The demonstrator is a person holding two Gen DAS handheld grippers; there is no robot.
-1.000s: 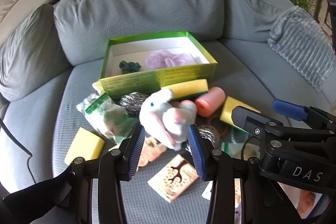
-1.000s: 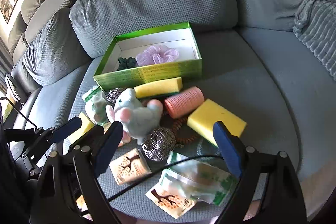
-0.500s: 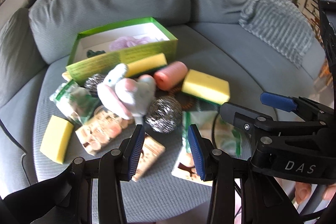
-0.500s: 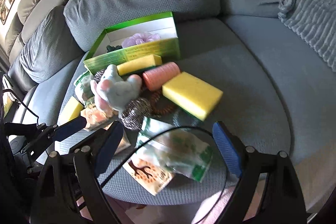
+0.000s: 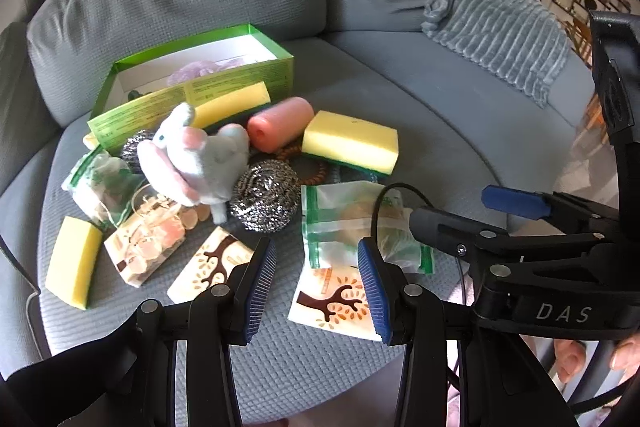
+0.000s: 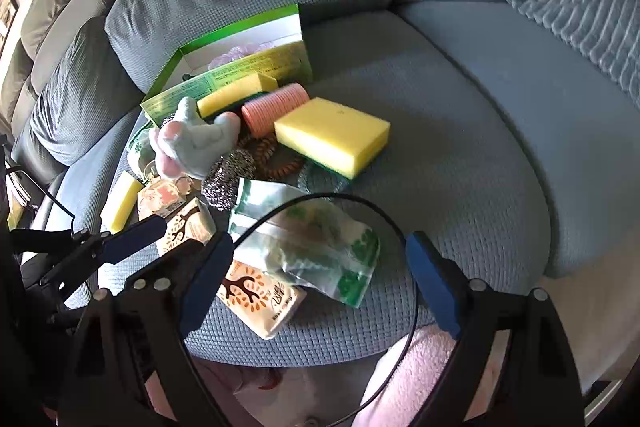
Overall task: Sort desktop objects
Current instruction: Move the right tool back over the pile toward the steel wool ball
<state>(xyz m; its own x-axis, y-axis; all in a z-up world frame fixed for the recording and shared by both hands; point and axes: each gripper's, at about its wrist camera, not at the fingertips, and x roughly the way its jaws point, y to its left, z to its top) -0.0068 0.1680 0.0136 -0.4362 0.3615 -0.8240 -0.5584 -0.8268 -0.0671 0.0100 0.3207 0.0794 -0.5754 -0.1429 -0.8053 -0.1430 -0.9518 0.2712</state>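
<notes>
Both grippers are hovering over the near edge of a grey sofa seat [image 5: 460,115] where the clutter is lying; neither is holding anything. The left gripper [image 5: 316,283] is standing with its jaws partly apart and nothing between the pads; the right gripper [image 6: 320,283] is standing with its jaws spread wide, also empty, a black cable [image 6: 360,203] looping across its view. Items to be sorted are sitting in a loose heap: plush elephant [image 5: 200,159], steel-wool scourer [image 5: 264,199], pink foam roller [image 5: 280,123], large yellow sponge [image 5: 352,147], a second sponge [image 5: 232,103] leaning along the front wall of the green box [image 5: 192,95], and a small yellow sponge [image 5: 72,263] lying apart on the left. The box is sitting open at the far side of the heap, against the backrest, with a purple scrunchie [image 5: 192,75] showing inside. Nearest the tools are two tree-print tissue packs [image 5: 212,263] and a clear green-edged bag [image 6: 312,243]. Key relation: the bag is lying directly ahead of the right gripper, just past its fingertips and roughly centred between the spread jaws, long axis running across the jaw line at a slant, and overlapping one tissue pack [image 6: 260,299]. The left gripper is pointing at bare cushion between the two packs. Judgement: the right hand is the better placed for the bag; a crinkly soft pouch may slip or drag the pack beneath.
</notes>
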